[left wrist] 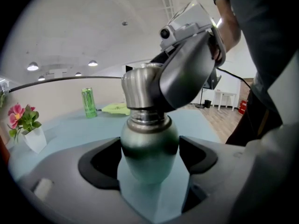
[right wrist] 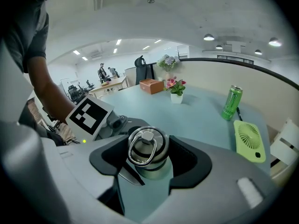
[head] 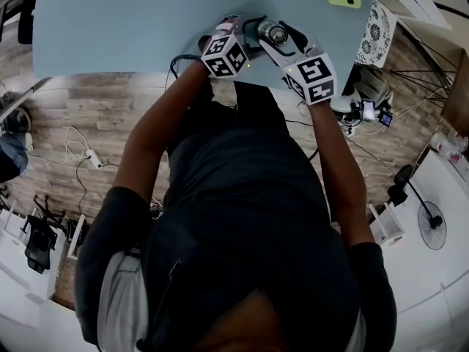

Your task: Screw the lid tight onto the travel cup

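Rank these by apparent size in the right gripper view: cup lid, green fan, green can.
1-2. The cup lid and the green fan look alike; the lid is nearer the camera.
3. The green can, smallest and farthest.

No words or numbers can be read anywhere. A tall green drinks can, standing on the far side of the pale blue table, carries a dark logo too small to make out. The only clear signs are black-and-white square marker patterns. They cover the faces of the near white cube on the left gripper and the near white cube on the right gripper.
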Available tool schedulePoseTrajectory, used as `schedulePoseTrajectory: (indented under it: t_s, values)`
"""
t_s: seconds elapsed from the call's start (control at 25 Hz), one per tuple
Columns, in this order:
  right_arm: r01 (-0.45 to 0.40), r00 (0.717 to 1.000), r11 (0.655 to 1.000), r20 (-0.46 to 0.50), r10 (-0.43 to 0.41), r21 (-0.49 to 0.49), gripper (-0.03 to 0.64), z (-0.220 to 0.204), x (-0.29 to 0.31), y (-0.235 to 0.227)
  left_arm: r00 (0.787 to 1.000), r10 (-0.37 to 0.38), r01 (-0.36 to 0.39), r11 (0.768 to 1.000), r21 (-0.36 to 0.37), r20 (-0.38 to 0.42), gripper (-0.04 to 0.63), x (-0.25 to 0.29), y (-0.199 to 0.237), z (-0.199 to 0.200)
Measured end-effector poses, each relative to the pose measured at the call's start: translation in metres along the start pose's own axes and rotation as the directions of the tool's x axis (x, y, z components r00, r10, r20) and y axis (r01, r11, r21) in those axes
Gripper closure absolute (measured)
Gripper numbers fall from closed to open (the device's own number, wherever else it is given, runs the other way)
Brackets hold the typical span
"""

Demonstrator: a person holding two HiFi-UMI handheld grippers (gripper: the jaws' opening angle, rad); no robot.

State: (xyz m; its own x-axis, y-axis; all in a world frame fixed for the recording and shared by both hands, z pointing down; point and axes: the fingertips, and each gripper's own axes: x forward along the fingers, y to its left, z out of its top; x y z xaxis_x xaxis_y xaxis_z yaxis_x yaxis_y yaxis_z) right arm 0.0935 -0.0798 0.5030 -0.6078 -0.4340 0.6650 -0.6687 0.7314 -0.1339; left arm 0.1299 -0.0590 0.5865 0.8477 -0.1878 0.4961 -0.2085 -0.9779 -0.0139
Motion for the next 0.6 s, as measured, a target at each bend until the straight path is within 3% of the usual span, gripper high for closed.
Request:
schedulePoseTrajectory:
  t_s: [0.36, 0.6]
  values:
    - [-0.013, 1.000, 1.000, -0.013, 0.013, -0.025, 0.351, -0.010, 0.007, -0.001, 1.000, 0.000, 0.000, 1.000, 0.001, 0.007, 0.182, 0.008, 0.001, -0.003]
    - [-0.020, 0.999, 0.996, -0.036, 0.017, -0.092, 0.351, -0.008, 0.011, 0.003, 0.999, -0.010, 0.010, 1.000, -0.007, 0.041, 0.181, 0.009, 0.003, -0.003]
